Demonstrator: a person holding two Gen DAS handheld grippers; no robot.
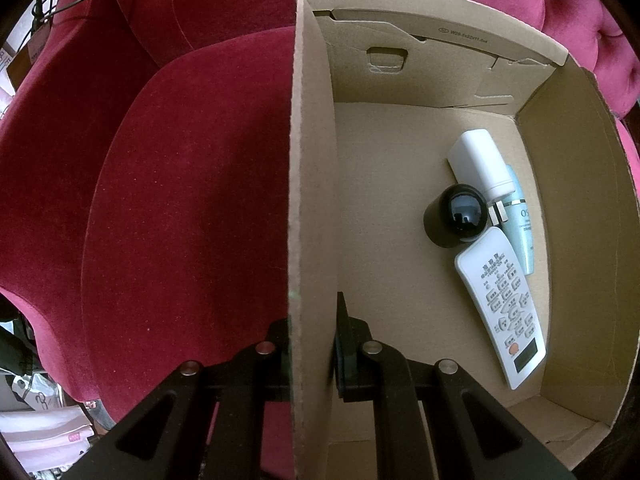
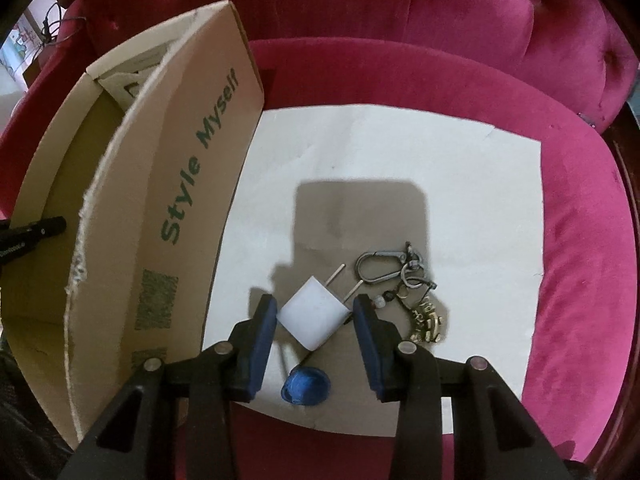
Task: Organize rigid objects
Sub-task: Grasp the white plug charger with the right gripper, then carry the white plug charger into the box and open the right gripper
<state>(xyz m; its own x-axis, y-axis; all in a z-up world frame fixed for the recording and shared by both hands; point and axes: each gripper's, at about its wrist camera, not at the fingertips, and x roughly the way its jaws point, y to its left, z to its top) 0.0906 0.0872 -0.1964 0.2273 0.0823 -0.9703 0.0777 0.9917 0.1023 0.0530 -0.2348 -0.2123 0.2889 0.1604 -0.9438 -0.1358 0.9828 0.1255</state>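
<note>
Straddling the white plug adapter [image 2: 314, 318], your right claw [image 2: 316, 322] is spread, with a blue pad on either side and neither clearly touching it. The adapter lies cornerwise on the white sheet [image 2: 440, 184] covering the pink seat cushion [image 2: 580, 264], so if you close now the pads would probably meet corners, not flat faces, and it could twist or squirt forward. Its metal prongs [image 2: 335, 275] point away from you toward the keyring [image 2: 404, 280], which lies just beside the right pad; a sloppy close could snag the carabiner or drag the brass charm along. The blue cap [image 2: 306, 386] sits below the claw on the sheet and could be knocked if you dip.

Your left claw [image 1: 312, 344] is pinching the side wall of the cardboard box [image 1: 312, 160], one finger inside and one outside. Ease off that grip and the box may shift on the soft cushion during the drop.

Only the left wrist view shows the box floor: a white charger [image 1: 480, 164], a black dome-topped object [image 1: 454, 216], a pale blue bottle [image 1: 522, 236] and a white remote [image 1: 504, 304] are bunched by the far wall, with bare cardboard nearer your grip. Only the right wrist view shows the pieces not yet boxed and the box's printed outer face.
</note>
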